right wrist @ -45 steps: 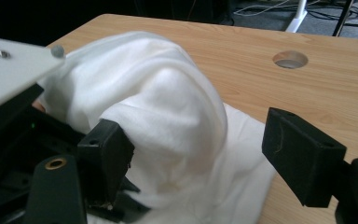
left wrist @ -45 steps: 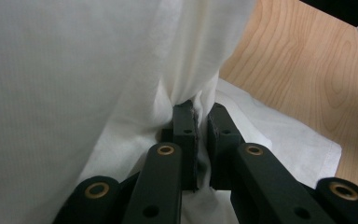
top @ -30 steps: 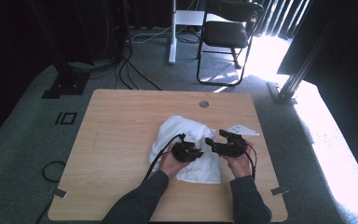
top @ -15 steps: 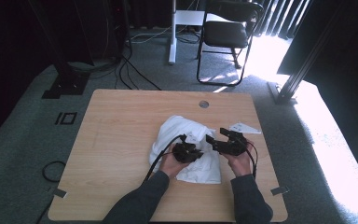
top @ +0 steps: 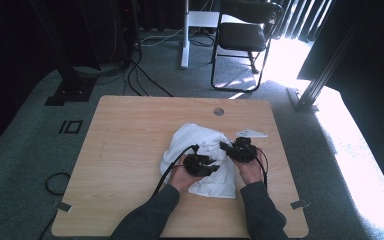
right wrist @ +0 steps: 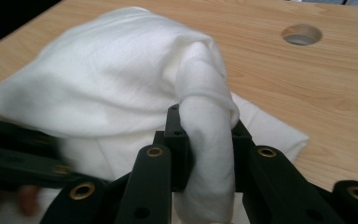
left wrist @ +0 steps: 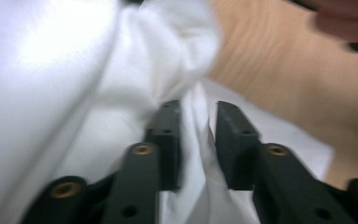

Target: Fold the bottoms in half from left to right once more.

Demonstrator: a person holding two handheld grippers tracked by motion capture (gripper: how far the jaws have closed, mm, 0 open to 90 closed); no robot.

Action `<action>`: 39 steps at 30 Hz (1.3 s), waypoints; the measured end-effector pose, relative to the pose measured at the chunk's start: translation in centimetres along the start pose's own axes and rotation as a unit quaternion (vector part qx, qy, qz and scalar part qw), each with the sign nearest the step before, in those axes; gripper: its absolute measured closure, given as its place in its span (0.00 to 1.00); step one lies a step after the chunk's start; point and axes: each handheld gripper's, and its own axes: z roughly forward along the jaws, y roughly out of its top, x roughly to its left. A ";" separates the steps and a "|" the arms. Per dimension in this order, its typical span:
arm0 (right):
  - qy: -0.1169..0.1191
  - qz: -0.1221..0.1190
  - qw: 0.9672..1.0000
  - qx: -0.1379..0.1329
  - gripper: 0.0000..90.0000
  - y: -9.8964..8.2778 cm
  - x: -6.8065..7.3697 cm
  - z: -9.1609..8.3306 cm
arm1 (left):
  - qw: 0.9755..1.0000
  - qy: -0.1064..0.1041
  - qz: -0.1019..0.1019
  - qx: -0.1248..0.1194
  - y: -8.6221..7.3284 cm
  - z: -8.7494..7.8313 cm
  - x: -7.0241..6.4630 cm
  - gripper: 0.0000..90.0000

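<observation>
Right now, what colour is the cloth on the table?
Plain white cloth; clearest in the right gripper view.

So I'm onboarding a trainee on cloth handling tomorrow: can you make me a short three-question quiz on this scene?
1. True or false: the right gripper is clamped on a fold of the white cloth.
2. The left gripper's jaws are: A) parted, cloth between them; B) shut tight on it.
3. What round feature marks the table beyond the cloth?

Key: 1 true; 2 A; 3 a hole.
</observation>
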 end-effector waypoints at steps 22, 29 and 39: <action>-0.084 0.038 0.996 -0.017 0.46 -0.3 -2.0 -1.4 | 0.989 0.113 -0.086 -0.033 -0.8 -5.2 6.8 0.72; -0.057 -0.017 0.996 -0.060 0.47 -1.3 1.9 -4.9 | 0.987 0.127 -0.091 -0.024 -0.8 -4.9 6.8 0.72; 0.015 -0.071 0.996 0.061 0.82 -4.0 4.6 0.6 | 0.985 0.147 -0.088 -0.027 -0.5 -4.3 6.1 0.71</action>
